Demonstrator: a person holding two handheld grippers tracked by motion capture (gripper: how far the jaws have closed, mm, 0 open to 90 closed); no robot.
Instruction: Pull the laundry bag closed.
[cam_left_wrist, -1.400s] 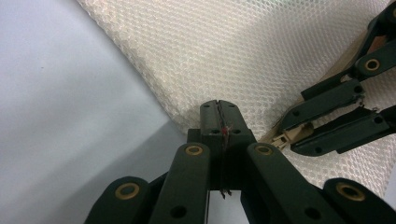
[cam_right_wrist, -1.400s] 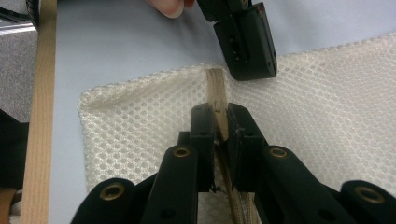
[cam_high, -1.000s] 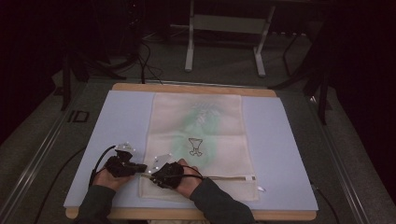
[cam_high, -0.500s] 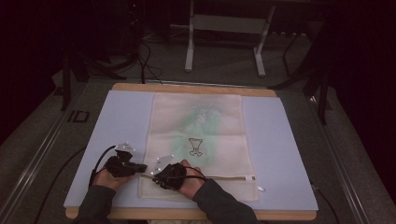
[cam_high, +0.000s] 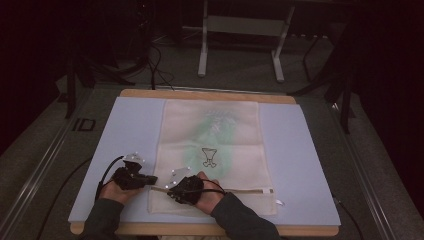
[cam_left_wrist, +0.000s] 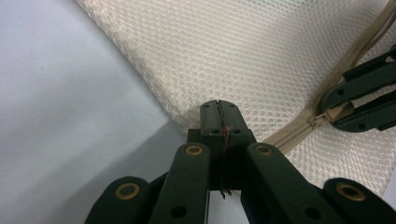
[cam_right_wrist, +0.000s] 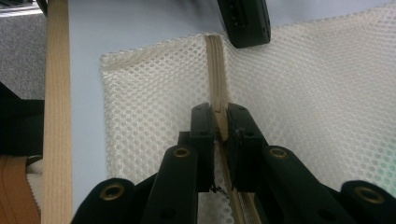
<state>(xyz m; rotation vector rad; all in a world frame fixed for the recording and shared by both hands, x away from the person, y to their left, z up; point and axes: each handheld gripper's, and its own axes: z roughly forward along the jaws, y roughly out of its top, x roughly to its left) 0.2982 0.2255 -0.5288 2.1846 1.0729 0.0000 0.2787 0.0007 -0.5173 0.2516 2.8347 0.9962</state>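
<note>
Zipping the mesh bag (cam_high: 212, 150) looks nearly done: the right gripper (cam_right_wrist: 220, 123) has its fingers closed on the zipper pull (cam_right_wrist: 219, 122) close to the bag's left end, while the left gripper (cam_left_wrist: 218, 116), fingers shut, pins the bag's near-left corner. The bag lies mid-counter (cam_high: 130, 125), its zipper along the near edge. A short run remains; bare counter flanks both sides.

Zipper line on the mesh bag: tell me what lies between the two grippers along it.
In the right gripper view, a short closed stretch of zipper on the mesh bag runs from the right gripper to the left gripper; nothing else lies between.
</note>
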